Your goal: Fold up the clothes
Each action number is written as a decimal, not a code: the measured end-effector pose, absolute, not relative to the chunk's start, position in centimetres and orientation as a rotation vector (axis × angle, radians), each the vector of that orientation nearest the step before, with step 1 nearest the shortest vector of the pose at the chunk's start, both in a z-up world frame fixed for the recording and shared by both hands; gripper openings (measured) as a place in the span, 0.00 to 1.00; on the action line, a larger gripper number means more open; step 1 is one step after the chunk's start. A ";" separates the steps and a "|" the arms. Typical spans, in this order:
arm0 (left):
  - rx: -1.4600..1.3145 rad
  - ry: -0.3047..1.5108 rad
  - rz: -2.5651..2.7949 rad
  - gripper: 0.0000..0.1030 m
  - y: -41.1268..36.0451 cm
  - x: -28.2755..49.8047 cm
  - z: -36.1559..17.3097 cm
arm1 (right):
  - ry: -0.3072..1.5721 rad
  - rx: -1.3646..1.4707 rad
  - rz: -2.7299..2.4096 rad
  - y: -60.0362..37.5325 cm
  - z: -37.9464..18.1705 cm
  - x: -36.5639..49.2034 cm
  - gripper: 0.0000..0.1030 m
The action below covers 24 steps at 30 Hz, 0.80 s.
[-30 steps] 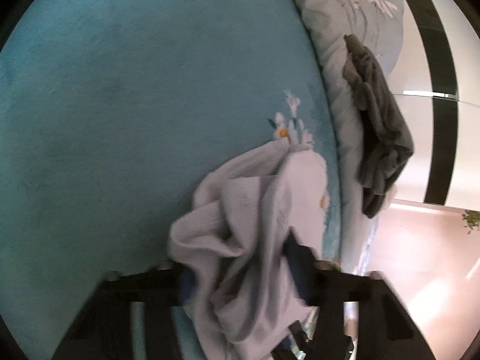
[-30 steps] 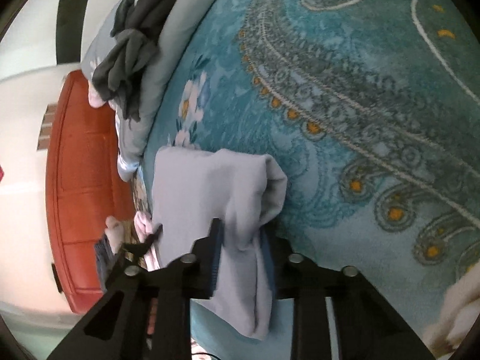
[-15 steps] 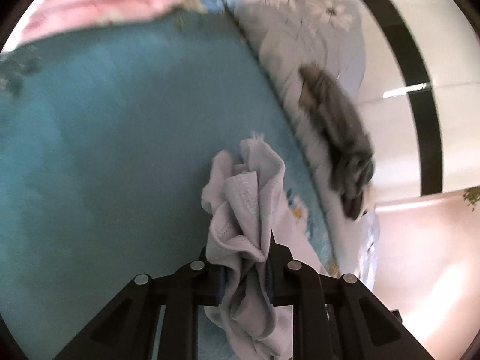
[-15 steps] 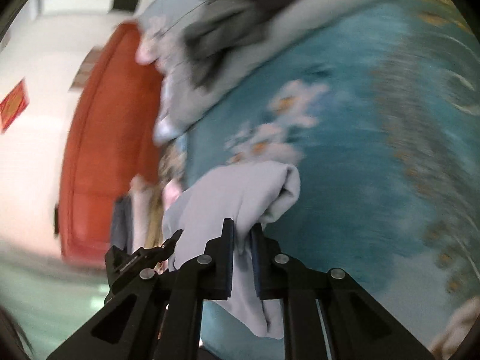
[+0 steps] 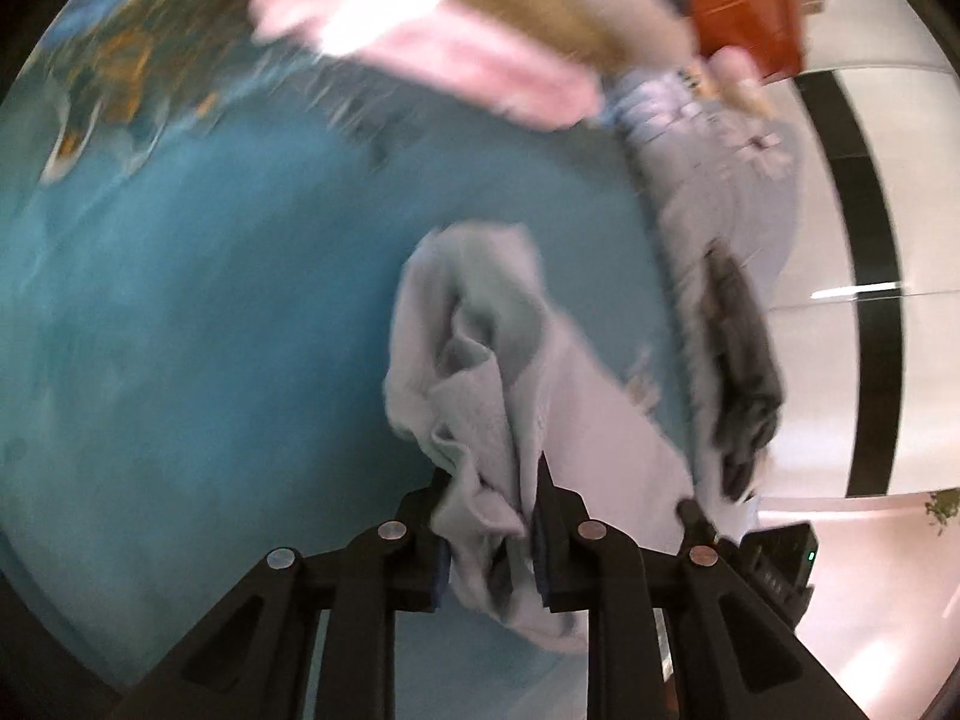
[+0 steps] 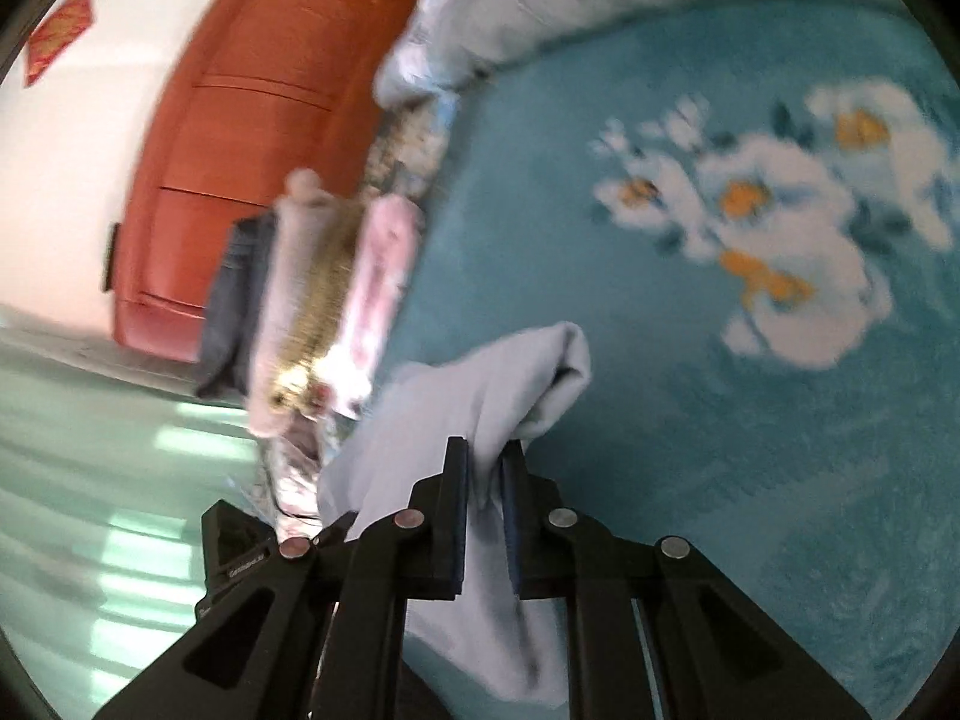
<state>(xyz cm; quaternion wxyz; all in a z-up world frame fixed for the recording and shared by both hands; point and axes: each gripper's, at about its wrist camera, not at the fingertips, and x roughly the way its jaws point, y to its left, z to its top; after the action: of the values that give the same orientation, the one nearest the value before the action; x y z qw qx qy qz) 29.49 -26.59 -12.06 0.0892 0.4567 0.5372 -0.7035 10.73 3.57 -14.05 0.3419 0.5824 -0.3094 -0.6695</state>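
A pale grey-lilac garment (image 5: 480, 372) hangs bunched between both grippers above a teal blanket (image 5: 210, 300). My left gripper (image 5: 489, 480) is shut on one bunched part of it. My right gripper (image 6: 483, 456) is shut on another part of the same garment (image 6: 480, 384), whose folded edge sticks out past the fingers. The left wrist view shows the other gripper's body (image 5: 774, 552) at the lower right. Both views are blurred by motion.
A stack of folded clothes, pink, tan and dark blue (image 6: 318, 300), lies at the bed's edge; it also shows in the left wrist view (image 5: 456, 42). A dark grey garment (image 5: 744, 360) lies on a pale floral quilt (image 5: 720, 192). A red-brown headboard (image 6: 240, 120) stands behind.
Both grippers closed on the garment and have lifted and swung it toward the folded stack by the headboard. The garment now hangs bunched between them instead of lying on the blanket.
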 end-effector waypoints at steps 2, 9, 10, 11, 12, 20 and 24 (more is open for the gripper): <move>1.424 1.596 -2.043 0.27 -26.5 29.9 -13.0 | -0.817 1.554 -1.749 4.1 -15.4 11.0 0.10; 1.448 1.668 -1.953 0.36 -27.7 32.0 -13.5 | -0.877 1.624 -1.749 5.8 -17.6 11.7 0.14; 1.450 1.674 -1.942 0.37 -27.8 32.0 -13.4 | -0.884 1.622 -1.757 6.1 -17.4 12.0 0.14; 1.447 1.680 -1.938 0.38 -27.8 32.1 -13.3 | -0.891 1.619 -1.765 6.4 -17.2 12.3 0.14; 1.443 1.685 -1.935 0.38 -27.9 32.3 -13.1 | -0.897 1.617 -1.773 6.7 -17.0 12.6 0.14; 1.523 1.604 -2.099 0.40 -25.3 31.1 -10.2 | -0.951 1.595 -1.838 9.1 -15.6 14.8 0.14; 1.650 1.444 -2.088 0.39 -23.3 29.9 -10.7 | -0.969 1.591 -1.846 9.4 -15.1 15.6 0.14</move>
<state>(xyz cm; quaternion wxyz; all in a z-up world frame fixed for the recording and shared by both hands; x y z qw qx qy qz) 29.92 -23.28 -10.68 0.0569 0.5442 0.4761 -0.6885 15.61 9.39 -15.15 0.2567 0.5862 -0.3571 -0.6804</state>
